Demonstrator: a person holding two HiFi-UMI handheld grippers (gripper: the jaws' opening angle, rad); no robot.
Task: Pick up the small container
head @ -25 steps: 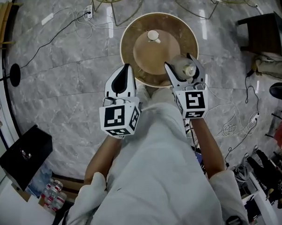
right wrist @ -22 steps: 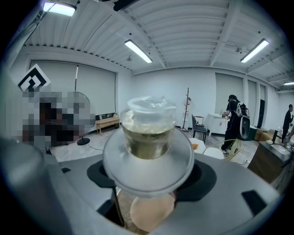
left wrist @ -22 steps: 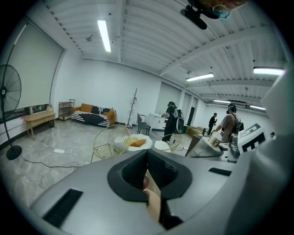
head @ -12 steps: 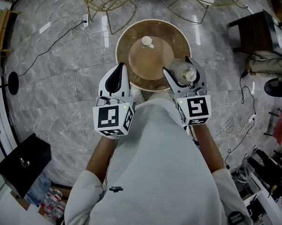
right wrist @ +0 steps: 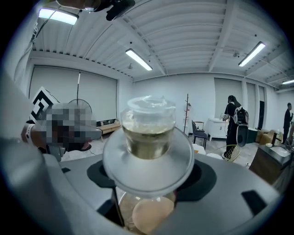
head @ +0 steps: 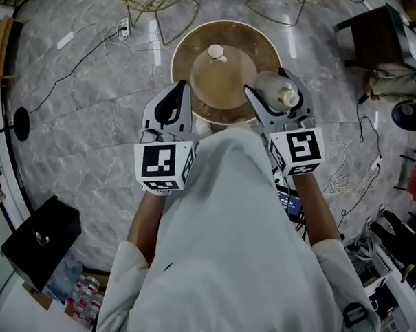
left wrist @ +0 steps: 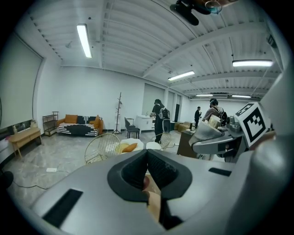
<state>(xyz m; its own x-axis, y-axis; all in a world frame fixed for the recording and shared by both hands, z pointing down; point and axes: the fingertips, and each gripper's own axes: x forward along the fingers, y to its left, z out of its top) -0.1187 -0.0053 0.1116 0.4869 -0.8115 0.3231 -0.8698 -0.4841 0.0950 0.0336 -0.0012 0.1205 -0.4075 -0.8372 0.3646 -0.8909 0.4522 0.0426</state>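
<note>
In the head view, the left gripper (head: 179, 96) hangs over the near left rim of a round table (head: 189, 42) of tan wood with a raised disc at its middle. Below is a glossy grey marble floor (head: 89, 132). The right gripper (head: 270, 92) sits at the table's near right rim with the small container (head: 285, 96) between its jaws. The left gripper view shows its black, ribbed pads (left wrist: 161, 167) pressed flat together — nothing between them. The right gripper view shows the jaws partway apart and clamped on the container's sides — a clear, rounded vessel with a wide, thin disc collar, a squat transparent cap and pale yellowish contents.
</note>
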